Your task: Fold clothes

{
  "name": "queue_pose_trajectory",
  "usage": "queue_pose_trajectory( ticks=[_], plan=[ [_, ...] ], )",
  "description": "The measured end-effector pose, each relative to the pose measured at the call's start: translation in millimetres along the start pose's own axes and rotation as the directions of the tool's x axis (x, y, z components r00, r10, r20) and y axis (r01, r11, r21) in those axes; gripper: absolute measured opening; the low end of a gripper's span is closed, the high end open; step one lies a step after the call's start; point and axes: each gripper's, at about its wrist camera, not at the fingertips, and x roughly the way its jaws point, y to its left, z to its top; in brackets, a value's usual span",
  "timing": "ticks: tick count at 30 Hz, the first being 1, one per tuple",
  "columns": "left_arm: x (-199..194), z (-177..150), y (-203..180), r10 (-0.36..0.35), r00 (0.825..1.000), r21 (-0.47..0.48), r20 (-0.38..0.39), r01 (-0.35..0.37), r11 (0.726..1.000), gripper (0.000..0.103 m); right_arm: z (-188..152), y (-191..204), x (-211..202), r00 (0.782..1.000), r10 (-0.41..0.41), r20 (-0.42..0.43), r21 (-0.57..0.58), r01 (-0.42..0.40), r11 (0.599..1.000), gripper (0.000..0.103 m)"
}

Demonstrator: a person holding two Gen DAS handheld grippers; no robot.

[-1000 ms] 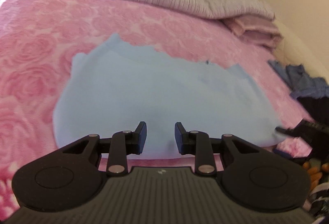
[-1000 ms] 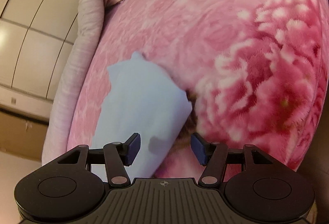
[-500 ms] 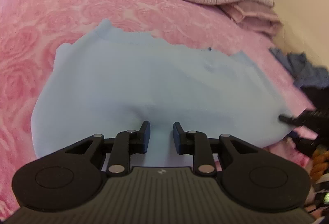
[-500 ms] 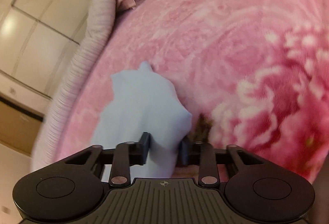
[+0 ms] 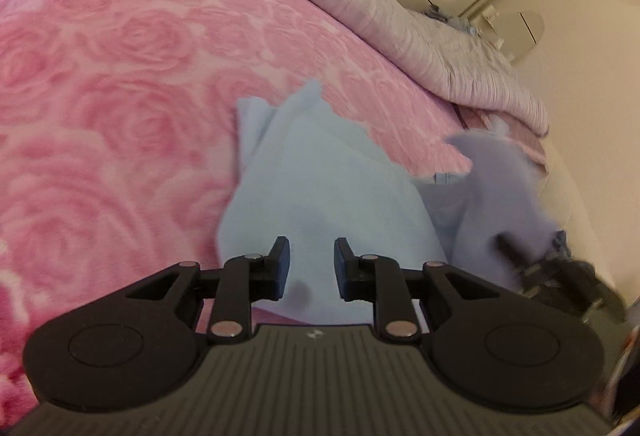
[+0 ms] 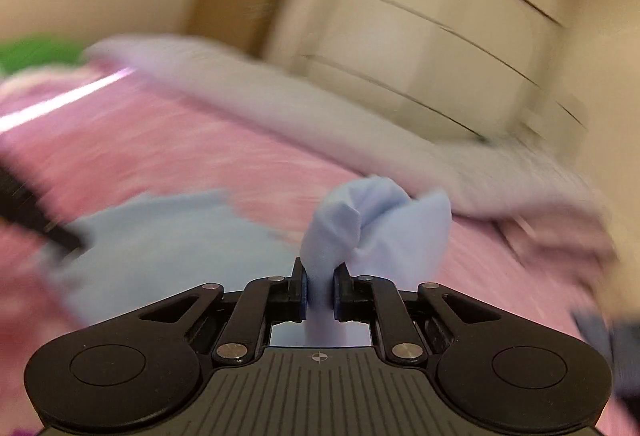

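Observation:
A light blue garment [image 5: 320, 192] lies on the pink rose-patterned bed cover [image 5: 120, 84]. My left gripper [image 5: 308, 268] hovers over its near edge, jaws open, with cloth between and below the fingers but not pinched. My right gripper [image 6: 319, 290] is shut on a bunched corner of the light blue garment [image 6: 360, 228] and holds it lifted off the bed. In the left wrist view that lifted corner [image 5: 500, 188] stands up at the right, with the right gripper [image 5: 532, 264] blurred below it. The right wrist view is motion-blurred.
A rolled lilac-grey quilt [image 5: 400, 16] runs along the far side of the bed. Folded pink cloth [image 5: 520, 140] lies beside it at the right. Cream wardrobe doors [image 6: 420, 36] stand behind. The left gripper's dark edge [image 6: 36, 216] shows at the left of the right wrist view.
My right gripper has shut on the garment's corner and swung it up and over the bed. My left gripper has tilted and stays open over the near edge. The garment has bunched narrower.

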Motion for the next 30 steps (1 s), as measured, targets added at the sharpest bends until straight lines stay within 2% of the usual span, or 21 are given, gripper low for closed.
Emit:
queue_pose_trajectory(
  ticks=[4,5,6,8,10,12,14,16,17,18,19,20,22,23,25,26,28,30],
  plan=[
    [-6,-1,12,-0.01,1.0,-0.037,-0.008,0.01,0.999,0.018,-10,49,23,0.984,0.135,-0.112,-0.097,-0.146,0.985,0.014],
    [-7,-1,14,-0.01,1.0,-0.041,-0.012,0.009,0.999,0.018,-14,55,30,0.978,0.148,-0.147,-0.12,-0.166,0.979,0.029],
    [-7,-1,14,-0.015,1.0,-0.043,-0.016,0.014,0.999,0.019,-19,62,36,0.97,0.16,-0.181,-0.142,-0.187,0.972,0.034],
    [-6,0,14,-0.032,0.999,-0.052,-0.023,0.031,0.998,0.02,-20,59,30,0.966,0.194,-0.17,-0.137,-0.218,0.966,0.042],
    [-5,1,13,-0.056,0.998,-0.067,-0.026,0.055,0.996,0.022,-16,44,18,0.955,0.257,-0.149,-0.075,-0.27,0.96,0.045],
    [0,5,8,-0.088,0.996,-0.081,-0.032,0.085,0.993,0.025,-14,20,-4,0.951,0.301,-0.067,0.0,-0.301,0.954,0.046],
    [11,9,5,-0.132,0.99,-0.108,-0.056,0.125,0.986,0.029,-15,-13,-19,0.965,0.263,-0.005,0.106,-0.261,0.959,0.046],
    [22,14,2,-0.177,0.981,-0.138,-0.08,0.165,0.977,0.035,-20,-54,-14,0.981,0.194,-0.029,0.288,-0.178,0.941,0.047],
    [29,16,1,-0.199,0.976,-0.153,-0.09,0.184,0.971,0.036,-26,-79,-7,0.984,0.163,-0.066,0.42,-0.121,0.899,0.047],
    [37,18,0,-0.209,0.973,-0.168,-0.102,0.19,0.967,0.038,-36,-101,3,0.982,0.149,-0.117,0.545,-0.062,0.836,0.047],
    [45,20,0,-0.216,0.97,-0.183,-0.114,0.193,0.964,0.039,-47,-123,14,0.975,0.144,-0.17,0.655,0.003,0.755,0.046],
    [52,21,0,-0.222,0.967,-0.193,-0.125,0.196,0.962,0.039,-61,-143,26,0.965,0.165,-0.204,0.754,0.047,0.656,0.046],
    [67,25,-1,-0.233,0.961,-0.209,-0.147,0.2,0.957,0.039,-86,-168,49,0.946,0.243,-0.216,0.873,0.075,0.483,0.043],
    [73,26,-2,-0.24,0.959,-0.215,-0.154,0.204,0.955,0.039,-94,-177,61,0.937,0.282,-0.205,0.909,0.076,0.409,0.037],
    [85,28,-6,-0.254,0.953,-0.225,-0.166,0.214,0.951,0.04,-103,-189,81,0.922,0.333,-0.199,0.94,0.084,0.331,0.033],
    [90,30,-7,-0.261,0.95,-0.23,-0.172,0.219,0.948,0.04,-103,-188,93,0.913,0.357,-0.199,0.947,0.085,0.31,0.032],
    [101,31,-13,-0.271,0.945,-0.227,-0.184,0.228,0.947,0.04,-105,-191,108,0.895,0.388,-0.22,0.95,0.106,0.295,0.031],
    [108,30,-21,-0.281,0.94,-0.203,-0.193,0.242,0.949,0.04,-107,-182,110,0.878,0.422,-0.228,0.948,0.101,0.301,0.031]
  ],
)
